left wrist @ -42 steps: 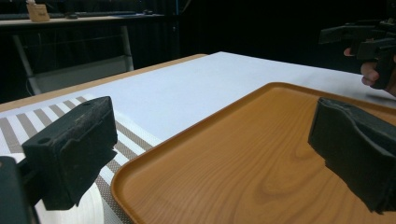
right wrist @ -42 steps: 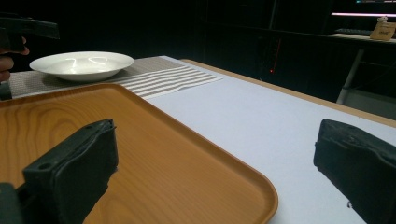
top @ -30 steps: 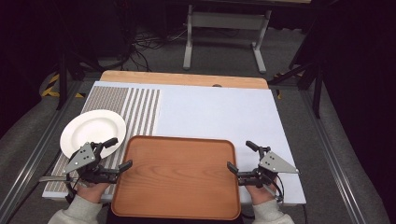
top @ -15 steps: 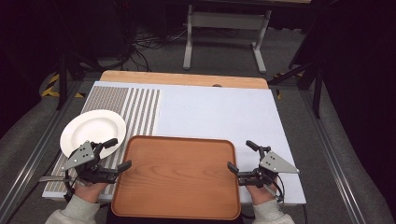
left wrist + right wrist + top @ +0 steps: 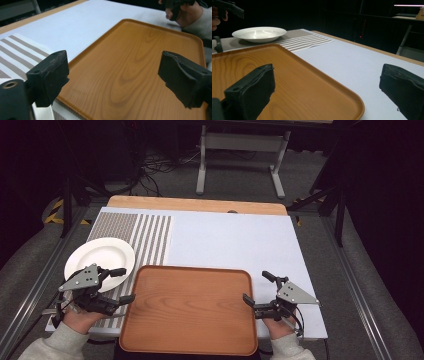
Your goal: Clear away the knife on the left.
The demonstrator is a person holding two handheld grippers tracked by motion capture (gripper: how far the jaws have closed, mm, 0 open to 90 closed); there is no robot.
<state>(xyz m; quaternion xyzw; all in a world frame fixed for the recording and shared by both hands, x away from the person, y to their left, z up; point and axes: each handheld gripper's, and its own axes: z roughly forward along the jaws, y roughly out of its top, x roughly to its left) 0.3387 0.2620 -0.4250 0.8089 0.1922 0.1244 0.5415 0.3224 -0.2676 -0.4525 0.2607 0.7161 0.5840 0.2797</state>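
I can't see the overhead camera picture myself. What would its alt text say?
A person's two hands each hold an open gripper, the left gripper and right gripper, at either side of an empty wooden tray on a white-covered table. An empty white plate sits on a striped mat beside the left gripper.

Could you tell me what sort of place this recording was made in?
Probably a lab or studio: black surroundings, cables on the floor, and a table set with just a wooden tray and white plate.
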